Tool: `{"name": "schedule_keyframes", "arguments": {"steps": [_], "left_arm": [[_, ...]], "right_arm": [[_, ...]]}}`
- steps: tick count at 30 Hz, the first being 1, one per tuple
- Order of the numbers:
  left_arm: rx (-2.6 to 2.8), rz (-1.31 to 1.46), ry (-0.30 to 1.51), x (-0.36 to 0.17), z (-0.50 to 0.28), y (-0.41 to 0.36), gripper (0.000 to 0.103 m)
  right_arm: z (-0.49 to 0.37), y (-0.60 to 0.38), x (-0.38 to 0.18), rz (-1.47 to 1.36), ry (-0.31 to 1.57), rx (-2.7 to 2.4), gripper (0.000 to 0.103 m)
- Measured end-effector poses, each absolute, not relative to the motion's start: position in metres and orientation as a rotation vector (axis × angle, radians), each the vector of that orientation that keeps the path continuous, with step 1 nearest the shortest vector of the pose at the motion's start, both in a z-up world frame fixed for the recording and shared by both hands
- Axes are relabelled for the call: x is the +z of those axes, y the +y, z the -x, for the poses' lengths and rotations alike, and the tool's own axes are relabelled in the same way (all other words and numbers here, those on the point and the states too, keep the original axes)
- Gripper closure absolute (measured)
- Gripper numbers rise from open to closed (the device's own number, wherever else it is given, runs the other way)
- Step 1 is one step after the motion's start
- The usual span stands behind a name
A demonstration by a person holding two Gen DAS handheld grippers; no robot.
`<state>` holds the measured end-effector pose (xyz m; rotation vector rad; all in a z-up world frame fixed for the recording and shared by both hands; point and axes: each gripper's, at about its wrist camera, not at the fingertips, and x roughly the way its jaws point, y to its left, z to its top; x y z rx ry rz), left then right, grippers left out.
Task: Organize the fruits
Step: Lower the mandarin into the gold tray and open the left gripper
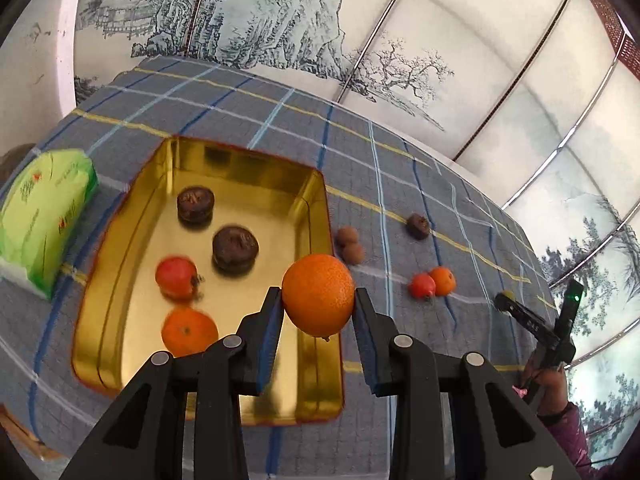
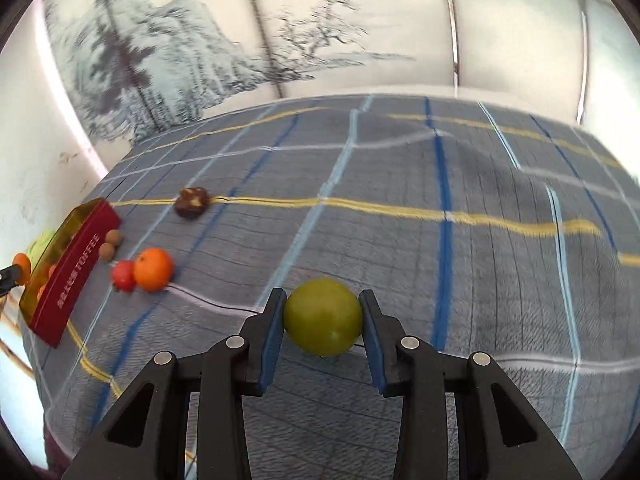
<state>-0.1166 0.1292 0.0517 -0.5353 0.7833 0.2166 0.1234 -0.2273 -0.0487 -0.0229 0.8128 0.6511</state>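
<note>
Fruit sorting on a table under a grey plaid cloth (image 1: 400,168), with a gold tin tray (image 1: 320,216) as the landmark.

Left of the tray lies a green packet (image 1: 44,208). Inside the tray sit two dark brown round fruits (image 1: 236,246), a small red fruit (image 1: 176,278) and a tangerine (image 1: 188,330). Above the tray's right rim hangs the left gripper (image 1: 318,300), its blue-padded fingers clamped on either side of an orange (image 1: 318,294) that hangs clear of the tray floor.

Right of the tray, loose on the cloth: two small tan fruits (image 1: 350,246) just beside the rim, a dark brown fruit (image 1: 418,226) further off, and a red fruit (image 1: 422,285) touching a small orange (image 1: 443,281). Well to the right, the right gripper (image 2: 322,322) has its fingers pressed against a round green fruit (image 2: 322,322), held low over the cloth.

Likely risks: the orange is gripped only at its widest sides, so a jolt could let it slip. Because it hangs over the rim rather than the tray's middle, a release here may bounce it off the edge onto the cloth, or send it rolling into the fruit already inside. The right-hand view is blurred, which suggests brisk movement; the smooth green fruit could squirt from the pads or knock the red and orange pair on its way to the tray.
</note>
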Motion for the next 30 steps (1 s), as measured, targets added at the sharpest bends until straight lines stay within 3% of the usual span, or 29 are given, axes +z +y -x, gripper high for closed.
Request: {"name": "schedule_keyframes", "arguments": {"steps": [30], "left_arm": [[0.368, 0.417, 0.903, 0.030, 0.015, 0.193, 0.072]], "right_arm": [[-0.126, -0.234, -0.052, -0.038, 0.821, 0.666, 0.065]]}}
